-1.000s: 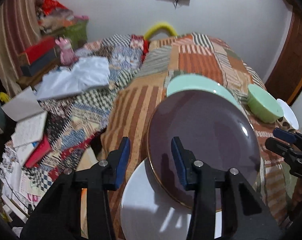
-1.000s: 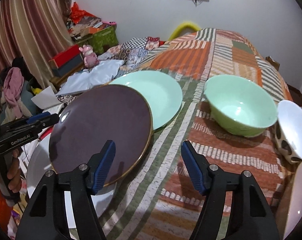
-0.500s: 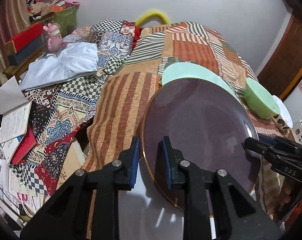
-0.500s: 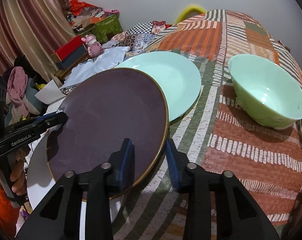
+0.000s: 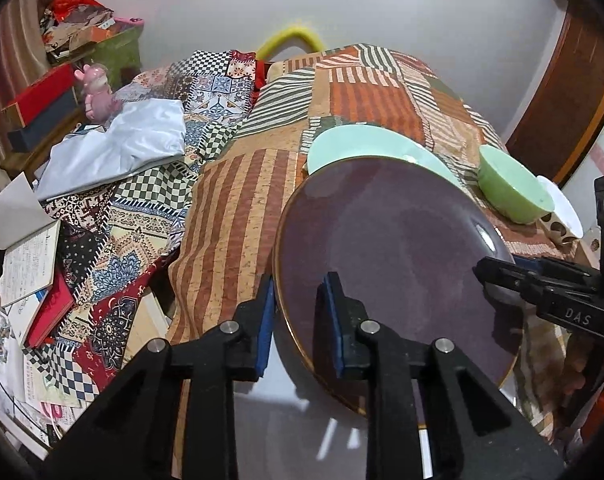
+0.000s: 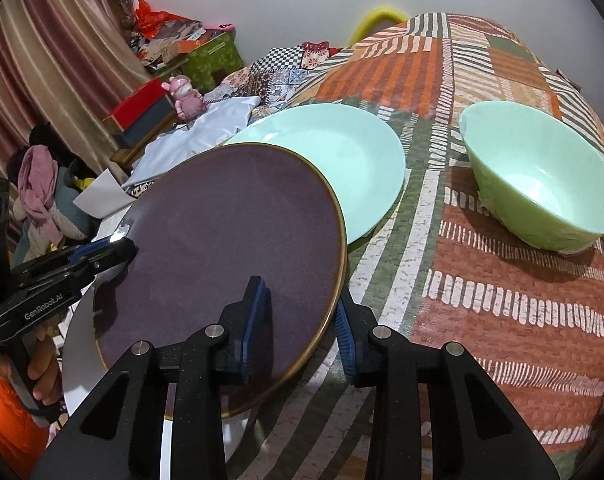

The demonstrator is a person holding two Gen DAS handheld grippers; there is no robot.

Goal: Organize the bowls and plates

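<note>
**Both grippers clamped on the dark plate**

The change nearest the cameras was in the jaws. A second before, the left hand-held gripper (image 5: 300,312) and the right hand-held gripper (image 6: 300,320) had stood spread on either side of the purple plate (image 6: 222,256); by this moment each had closed onto its gold-edged rim, and they had stopped closing half a second earlier. Each gripper was pinching the purple plate between its blue pads, one pad above the dark face and one below, at opposite edges. In my judgement the plate was now secured for a two-handed lift, the opening step of stacking it with the others.

Taking the purple plate as the landmark: it sat tilted, its near part resting over a white plate (image 5: 309,432) that lay directly beneath it. In the right wrist view the left hand-held gripper came in from the plate's left edge, a hand (image 6: 42,372) below it.

Just behind the purple plate, partly covered by its far rim, lay a mint-green plate (image 6: 341,152) on the patchwork bedspread (image 6: 501,300). Farther to the right of the purple plate stood a green bowl (image 6: 541,184), apart from both plates, with a white bowl (image 5: 561,212) just beyond it.
</note>
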